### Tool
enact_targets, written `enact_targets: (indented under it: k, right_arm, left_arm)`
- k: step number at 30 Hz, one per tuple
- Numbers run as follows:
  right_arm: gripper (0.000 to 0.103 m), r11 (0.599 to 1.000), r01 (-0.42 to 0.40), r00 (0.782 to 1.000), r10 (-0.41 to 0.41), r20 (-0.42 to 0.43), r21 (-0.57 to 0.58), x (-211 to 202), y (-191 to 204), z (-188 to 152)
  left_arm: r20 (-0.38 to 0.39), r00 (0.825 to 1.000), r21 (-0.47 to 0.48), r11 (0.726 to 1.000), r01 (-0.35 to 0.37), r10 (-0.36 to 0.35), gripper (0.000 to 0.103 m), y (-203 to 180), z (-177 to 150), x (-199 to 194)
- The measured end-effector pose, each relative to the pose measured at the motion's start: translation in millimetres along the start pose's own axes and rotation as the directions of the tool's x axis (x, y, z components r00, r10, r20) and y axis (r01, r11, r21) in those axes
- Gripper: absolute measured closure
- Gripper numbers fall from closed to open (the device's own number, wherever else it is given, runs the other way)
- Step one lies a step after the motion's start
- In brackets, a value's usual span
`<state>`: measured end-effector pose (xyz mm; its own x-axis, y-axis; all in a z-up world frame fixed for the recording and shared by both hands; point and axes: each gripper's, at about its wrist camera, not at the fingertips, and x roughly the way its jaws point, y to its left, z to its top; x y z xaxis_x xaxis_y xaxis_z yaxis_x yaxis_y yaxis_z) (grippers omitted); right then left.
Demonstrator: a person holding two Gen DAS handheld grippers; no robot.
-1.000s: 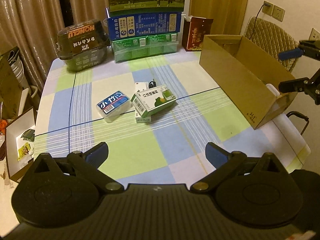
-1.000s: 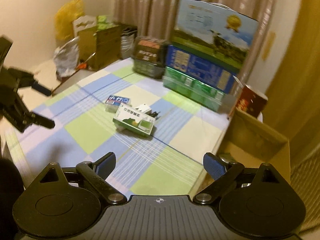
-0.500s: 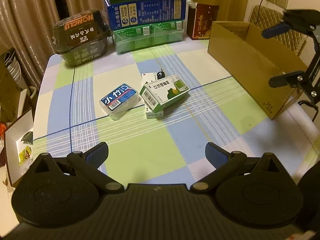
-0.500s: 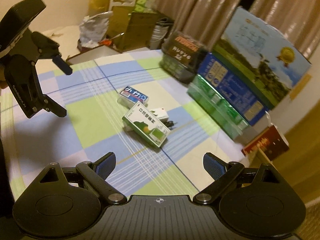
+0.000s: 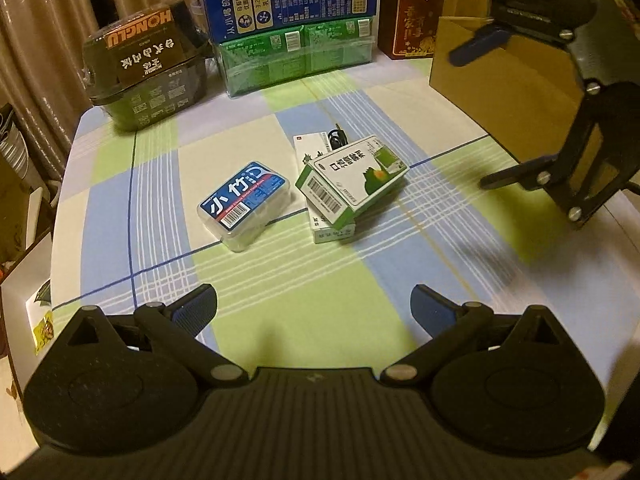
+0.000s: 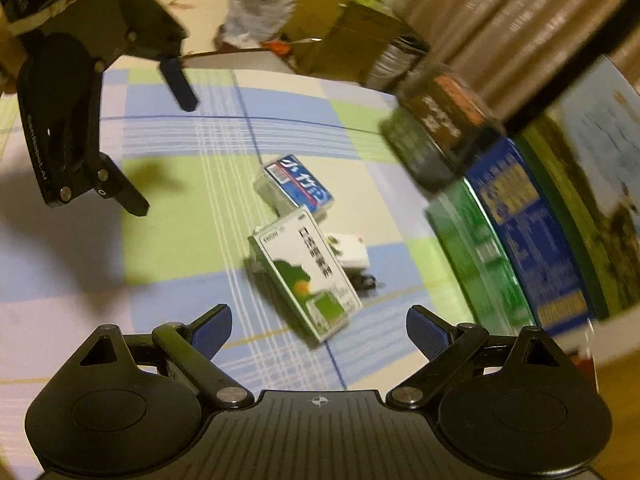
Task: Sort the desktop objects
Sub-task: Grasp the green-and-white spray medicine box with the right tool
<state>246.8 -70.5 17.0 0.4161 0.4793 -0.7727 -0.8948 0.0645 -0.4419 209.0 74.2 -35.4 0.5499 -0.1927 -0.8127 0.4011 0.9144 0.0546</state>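
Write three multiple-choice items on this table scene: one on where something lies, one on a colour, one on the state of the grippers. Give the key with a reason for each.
1. Where does the green-and-white box lie?
A. Inside the cardboard box
B. Propped on a flatter white box
C. On top of the blue-labelled clear case

2. What colour are the pads on the gripper fingers?
A. Red
B. Yellow
C. Blue

3. How do the left gripper and right gripper stand?
A. Both open and empty
B. Left shut on the case
C. Right shut on the green-and-white box

Key: 1 B, its edge rests on the white box beneath, beside the clear case and apart from the cardboard box. 2 C, the pads show blue in both views. 3 A, both sets of fingers are spread with nothing between them.
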Motion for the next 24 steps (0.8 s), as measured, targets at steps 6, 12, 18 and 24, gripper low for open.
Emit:
enact_targets:
  k: [6,12,18,24]
  right_arm:
    - [0.012,0.988,-0.062,0.998,0.06,-0.013,-0.143,40.6,3.6,7.0]
    - [0.023,0.976,-0.094,0.995,0.086,-0.052,-0.196,77.6,1.9,7.8]
    - [0.028,0.971,-0.095,0.995,0.085,-0.056,-0.218,101.0,-2.6,12.5]
    - [0.039,0.963,-0.116,0.993,0.103,-0.063,-0.244,111.0,-2.6,15.9]
  left_arm:
    - [0.016,1.0,0.031,1.0,0.0,-0.001,0.002,5.8,-0.7,17.1]
    - [0.031,0.999,0.057,0.998,0.009,-0.011,0.002,9.9,-1.1,34.3]
    - [0.037,0.999,0.06,0.998,0.017,-0.019,0.002,15.1,0.6,47.3]
    - [0.033,0.999,0.074,0.997,0.018,-0.02,0.002,18.6,3.0,57.4]
